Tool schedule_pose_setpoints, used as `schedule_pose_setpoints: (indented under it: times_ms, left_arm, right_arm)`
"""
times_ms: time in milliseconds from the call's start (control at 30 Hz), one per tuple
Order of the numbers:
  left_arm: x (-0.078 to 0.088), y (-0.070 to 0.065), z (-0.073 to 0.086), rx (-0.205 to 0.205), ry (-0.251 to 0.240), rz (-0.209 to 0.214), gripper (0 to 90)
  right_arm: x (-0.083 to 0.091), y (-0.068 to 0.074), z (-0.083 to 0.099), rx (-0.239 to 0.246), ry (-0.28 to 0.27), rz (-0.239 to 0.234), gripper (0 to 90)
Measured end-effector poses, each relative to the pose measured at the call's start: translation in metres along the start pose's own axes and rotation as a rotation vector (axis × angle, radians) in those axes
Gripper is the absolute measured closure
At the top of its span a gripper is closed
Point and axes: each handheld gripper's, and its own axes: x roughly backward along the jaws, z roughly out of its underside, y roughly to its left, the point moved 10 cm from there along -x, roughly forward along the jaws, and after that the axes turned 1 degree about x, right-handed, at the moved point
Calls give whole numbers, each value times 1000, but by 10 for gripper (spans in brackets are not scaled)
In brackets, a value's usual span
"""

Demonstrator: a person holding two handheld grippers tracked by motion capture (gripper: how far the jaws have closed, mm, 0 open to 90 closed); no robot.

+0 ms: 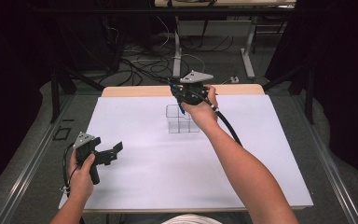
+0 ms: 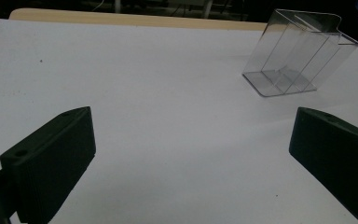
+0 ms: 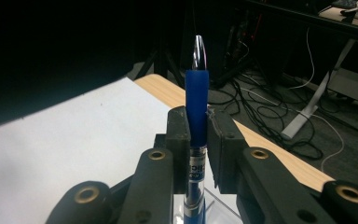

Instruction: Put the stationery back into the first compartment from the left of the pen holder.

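Note:
My right gripper (image 3: pixel 198 122) is shut on a blue pen (image 3: pixel 196 91). The pen stands upright between the pads, its clear tip pointing away from the camera. In the high view the right gripper (image 1: pixel 184 100) hangs over a clear plastic organizer (image 1: pixel 182 120) with several compartments, at the far middle of the white sheet. The pen's lower end (image 1: pixel 181 109) dips toward the organizer's rim. My left gripper (image 1: pixel 113 152) rests low at the near left, apart from the organizer. Its jaws stand wide open over bare sheet (image 2: pixel 191 149), and the organizer (image 2: pixel 298 56) lies ahead to the right.
A white sheet (image 1: pixel 168 172) covers most of the wooden table (image 1: pixel 135 90). Beyond the far edge are table legs and tangled cables (image 1: pixel 144 60) on the floor. Metal rails (image 1: pixel 32 154) run along both sides of the table.

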Motion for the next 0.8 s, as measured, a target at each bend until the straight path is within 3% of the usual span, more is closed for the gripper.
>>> schedule_pose_setpoints:
  times_ms: [167, 400, 800]
  left_arm:
    - [0, 0, 0, 0, -2, 1, 2]
    - [1, -1, -1, -1, -3, 3, 2]
    - [0, 0, -1, -1, -2, 5, 2]
  right_arm:
    - [-3, 2, -2, -50, -41, -14, 800]
    - [-10, 6, -3, -63, -71, -12, 800]
    - [-25, 9, 14, -80, -49, -9, 800]
